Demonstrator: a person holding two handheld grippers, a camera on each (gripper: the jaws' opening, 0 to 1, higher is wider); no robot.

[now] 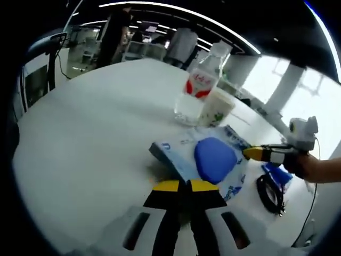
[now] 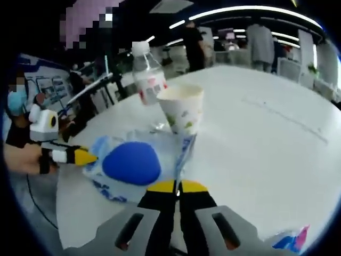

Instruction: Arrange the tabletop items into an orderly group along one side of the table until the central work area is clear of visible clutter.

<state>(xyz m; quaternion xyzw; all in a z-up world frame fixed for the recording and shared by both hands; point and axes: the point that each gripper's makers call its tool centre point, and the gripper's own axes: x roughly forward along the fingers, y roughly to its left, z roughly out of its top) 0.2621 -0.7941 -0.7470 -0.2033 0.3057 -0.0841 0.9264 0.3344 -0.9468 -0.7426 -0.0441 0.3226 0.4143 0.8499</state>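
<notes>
A blue-and-white tissue pack (image 1: pixel 178 154) (image 2: pixel 106 184) lies flat on the white table (image 1: pixel 90 133) (image 2: pixel 266 138), with a blue oval pad (image 1: pixel 214 159) (image 2: pixel 131 163) on top of it. Behind it stand a clear water bottle (image 1: pixel 200 85) (image 2: pixel 148 77) with a red label and a paper cup (image 1: pixel 216 108) (image 2: pixel 184 109) with green print. My left gripper (image 1: pixel 186 185) (image 2: pixel 90 157) is shut, its yellow tips at one edge of the pack. My right gripper (image 2: pixel 178 186) (image 1: pixel 250 153) is shut too, tips at another edge of the pack.
A coiled black cable (image 1: pixel 270 193) and a small blue item (image 1: pixel 278 173) lie beyond the pack near the table edge. A blue and pink packet (image 2: pixel 293 240) sits near the right gripper. People stand in the background beyond the table.
</notes>
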